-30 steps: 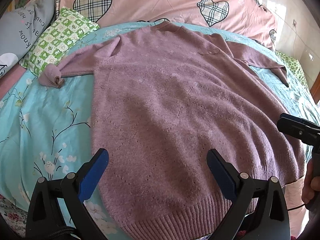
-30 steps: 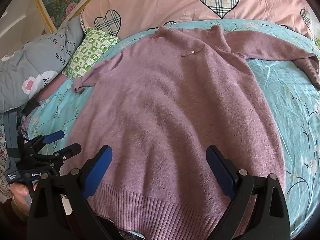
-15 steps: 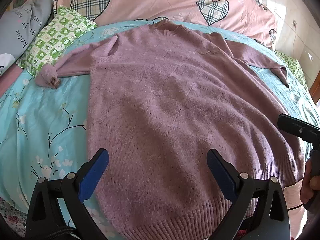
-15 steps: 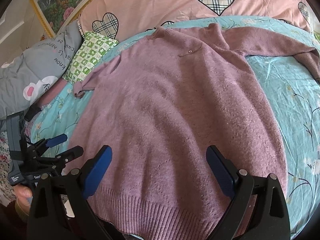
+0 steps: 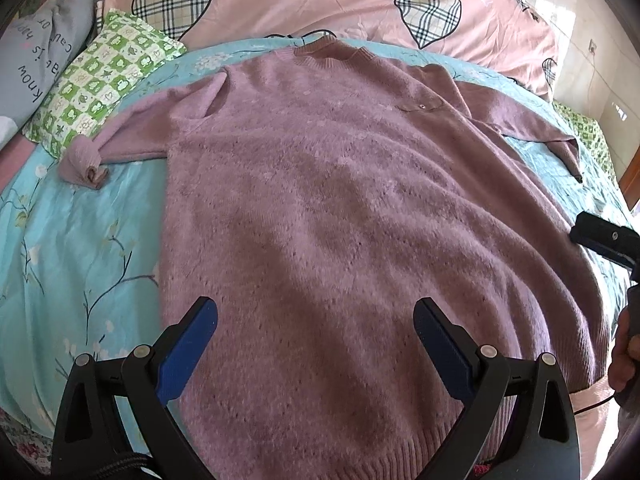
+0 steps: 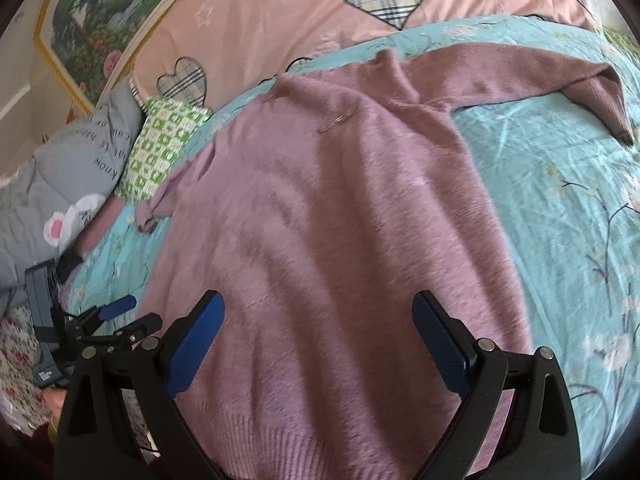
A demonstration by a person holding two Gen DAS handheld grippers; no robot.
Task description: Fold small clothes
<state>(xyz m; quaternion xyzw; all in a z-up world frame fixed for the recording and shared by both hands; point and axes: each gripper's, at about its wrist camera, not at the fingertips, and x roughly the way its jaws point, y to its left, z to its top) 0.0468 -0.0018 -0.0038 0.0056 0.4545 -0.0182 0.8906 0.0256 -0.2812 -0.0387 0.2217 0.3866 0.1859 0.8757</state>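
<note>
A mauve knit sweater (image 5: 328, 208) lies flat, front up, on the turquoise floral bedsheet (image 5: 76, 240), collar far, ribbed hem near. Its left sleeve ends in a bunched cuff (image 5: 82, 162); its right sleeve (image 6: 520, 68) stretches out to the right. My left gripper (image 5: 316, 320) is open and empty, hovering above the sweater's lower body. My right gripper (image 6: 318, 320) is open and empty above the sweater's lower right part. Each gripper shows at the edge of the other's view: the right one (image 5: 600, 240), the left one (image 6: 120, 316).
A pink duvet with plaid hearts (image 5: 320, 0) lies across the back of the bed. A green checked pillow (image 5: 100, 80) and a grey printed pillow (image 6: 72, 184) sit at the back left. A framed picture (image 6: 92, 28) hangs on the wall.
Both grippers have moved forward over the sweater, away from the hem. The right wrist view has turned to the right, showing more of the right sleeve. Both stay open.
</note>
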